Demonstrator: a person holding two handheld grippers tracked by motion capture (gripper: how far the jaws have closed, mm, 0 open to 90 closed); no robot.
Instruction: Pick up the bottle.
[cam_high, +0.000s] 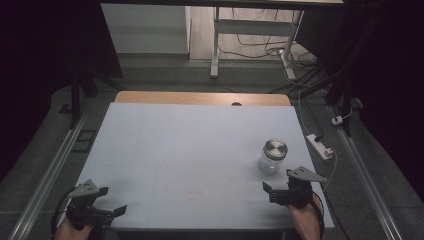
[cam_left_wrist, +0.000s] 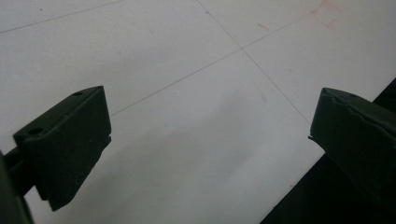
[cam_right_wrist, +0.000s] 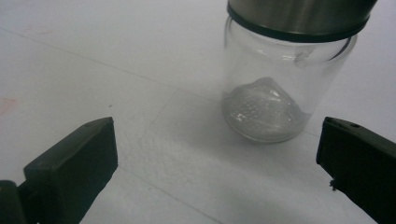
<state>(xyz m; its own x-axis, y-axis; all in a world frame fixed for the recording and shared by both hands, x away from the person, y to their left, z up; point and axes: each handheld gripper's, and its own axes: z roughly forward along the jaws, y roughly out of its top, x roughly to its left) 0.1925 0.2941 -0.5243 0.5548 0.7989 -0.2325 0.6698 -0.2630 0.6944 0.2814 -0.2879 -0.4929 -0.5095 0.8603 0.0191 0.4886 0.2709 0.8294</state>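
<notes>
Reaching toward the jar (cam_high: 272, 156), I hold my right gripper (cam_high: 276, 187) with jaws spread wide and empty, just short of it on the table's (cam_high: 190, 145) right side. My left gripper (cam_high: 111, 200) idles released near the front-left corner. Next I'd judge: advance until the jaws straddle the glass, then close.

Left hand-held gripper (cam_high: 116, 212): black body, blocky matte jaws with small screw holes, grey three-cornered plate on top, dark cable trailing. Right hand-held gripper (cam_high: 266, 186): identical build.
</notes>
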